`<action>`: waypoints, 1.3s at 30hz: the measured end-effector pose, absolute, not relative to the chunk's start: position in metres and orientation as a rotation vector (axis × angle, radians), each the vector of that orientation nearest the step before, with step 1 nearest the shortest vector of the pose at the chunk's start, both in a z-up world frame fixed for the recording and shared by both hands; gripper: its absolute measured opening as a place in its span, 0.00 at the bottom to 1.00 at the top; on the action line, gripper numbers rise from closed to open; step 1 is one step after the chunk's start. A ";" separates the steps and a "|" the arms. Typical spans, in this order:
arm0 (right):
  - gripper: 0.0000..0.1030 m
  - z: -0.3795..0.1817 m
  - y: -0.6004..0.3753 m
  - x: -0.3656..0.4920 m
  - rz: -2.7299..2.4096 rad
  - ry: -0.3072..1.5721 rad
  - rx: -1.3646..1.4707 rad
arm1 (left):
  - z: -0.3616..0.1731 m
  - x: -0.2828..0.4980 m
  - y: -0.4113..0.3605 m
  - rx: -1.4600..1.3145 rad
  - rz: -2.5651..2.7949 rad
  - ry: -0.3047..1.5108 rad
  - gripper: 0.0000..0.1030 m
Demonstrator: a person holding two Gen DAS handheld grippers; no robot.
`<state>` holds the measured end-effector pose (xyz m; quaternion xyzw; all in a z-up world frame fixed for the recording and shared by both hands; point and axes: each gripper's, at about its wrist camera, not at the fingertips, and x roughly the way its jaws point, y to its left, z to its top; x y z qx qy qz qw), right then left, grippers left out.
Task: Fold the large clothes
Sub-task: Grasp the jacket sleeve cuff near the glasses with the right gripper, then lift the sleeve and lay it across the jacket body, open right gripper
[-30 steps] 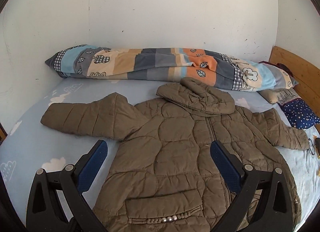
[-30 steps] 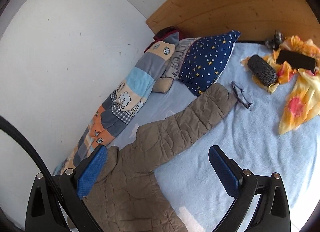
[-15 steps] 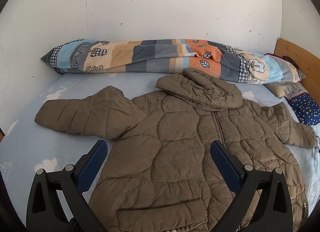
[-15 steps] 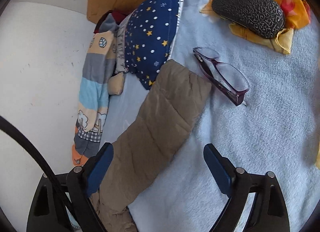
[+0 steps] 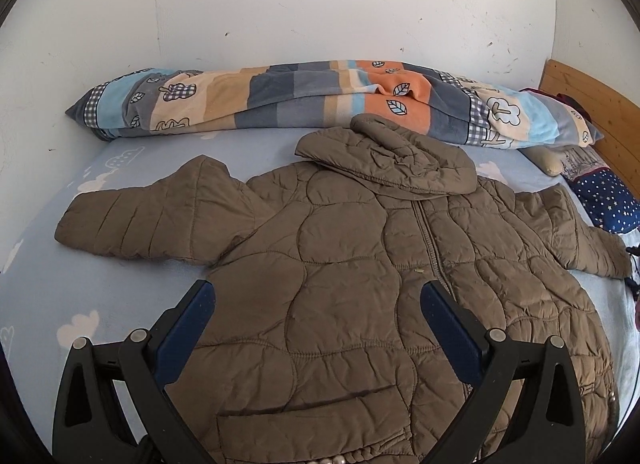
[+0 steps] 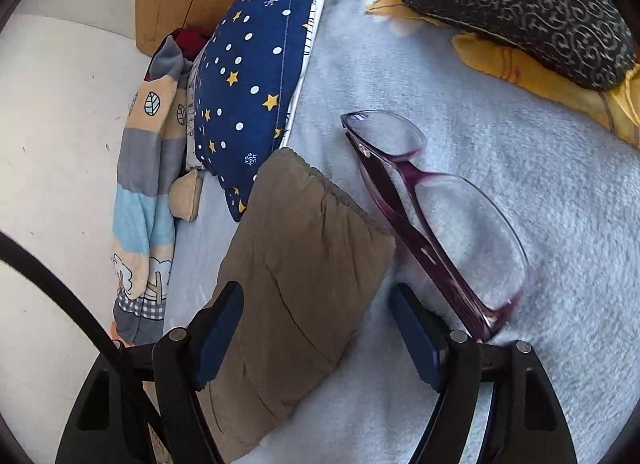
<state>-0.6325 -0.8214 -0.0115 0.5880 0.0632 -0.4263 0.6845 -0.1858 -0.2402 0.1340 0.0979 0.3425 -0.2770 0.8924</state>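
1. The jacket lies spread flat on the bed.
2. The right gripper is nearer: its jaws, just closing yet still apart, straddle the sleeve, which runs lengthwise ahead.
3. The left gripper hangs open above the jacket's body.

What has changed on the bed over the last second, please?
The right hand-held gripper came down to the brown quilted jacket's sleeve cuff, jaws closing around it, not yet gripping. The left hand-held gripper edged closer over the jacket. The jacket and purple-framed glasses lie unmoved.
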 end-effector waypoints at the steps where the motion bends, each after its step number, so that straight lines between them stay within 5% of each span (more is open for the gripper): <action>1: 0.72 -0.012 -0.825 -0.629 -0.950 0.140 1.304 | 0.133 -0.186 -0.240 0.204 -0.572 0.710 0.99; 2: 0.67 -0.012 -0.827 -0.627 -0.948 0.140 1.291 | 0.132 -0.186 -0.240 0.204 -0.571 0.710 0.99; 4: 0.24 -0.012 -0.829 -0.621 -0.945 0.132 1.289 | 0.131 -0.186 -0.241 0.207 -0.569 0.717 0.99; 27: 0.19 0.283 -0.670 -0.519 -0.727 -0.110 0.778 | 0.157 -0.182 -0.198 0.099 -0.519 0.680 0.99; 39: 0.19 0.316 -0.525 -0.337 -0.406 0.105 0.573 | 0.168 -0.172 -0.158 0.026 -0.494 0.685 0.99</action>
